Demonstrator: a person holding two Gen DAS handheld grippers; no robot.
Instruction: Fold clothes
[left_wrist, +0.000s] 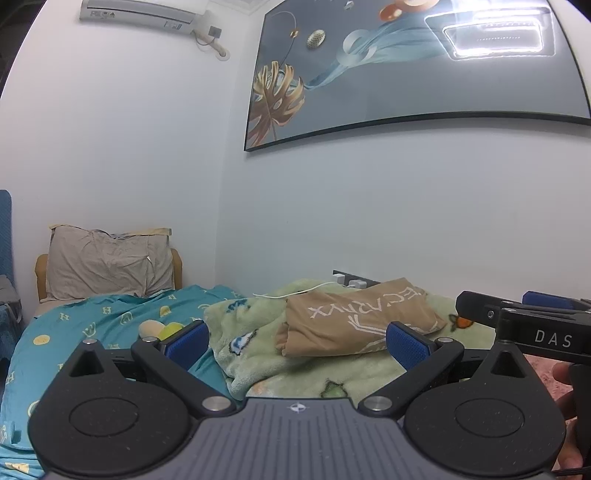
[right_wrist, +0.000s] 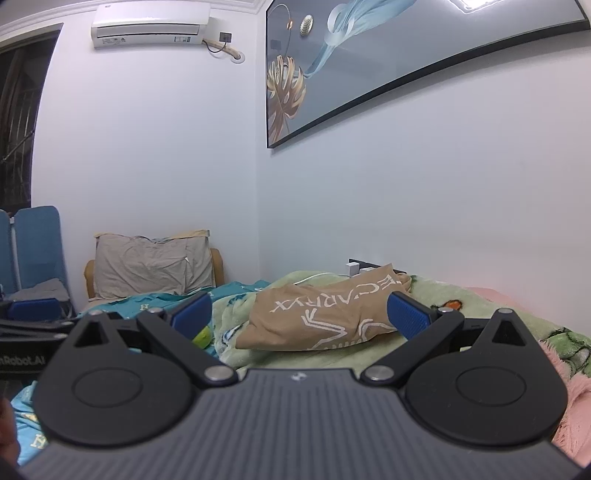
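The left claw (left_wrist: 297, 343) is spread wide, its blue ribbed pads (left_wrist: 186, 341) apart and holding nothing. The right claw (right_wrist: 300, 314) is likewise spread wide and empty. Both hover above a bed, pointing toward the wall.

Ahead of each claw, at about 12 o'clock, lies a tan folded cloth garment with white printed lettering (left_wrist: 354, 319), seen between the pads in both views. It rests on a pale green fleecy blanket with cartoon prints (left_wrist: 258, 354).

At 10 o'clock of the garment, a teal patterned bedsheet (left_wrist: 92, 325) covers the bed, with a grey crumpled pillow (left_wrist: 107, 264) propped at its far end.

At 3 o'clock in the left view, the other black tool marked "DAS" (left_wrist: 546, 332) is visible beside a pink fluffy blanket (right_wrist: 576, 398).

A white wall air conditioner (right_wrist: 151, 27) and a large dark-framed picture with a gold leaf (left_wrist: 413, 70) hang above.
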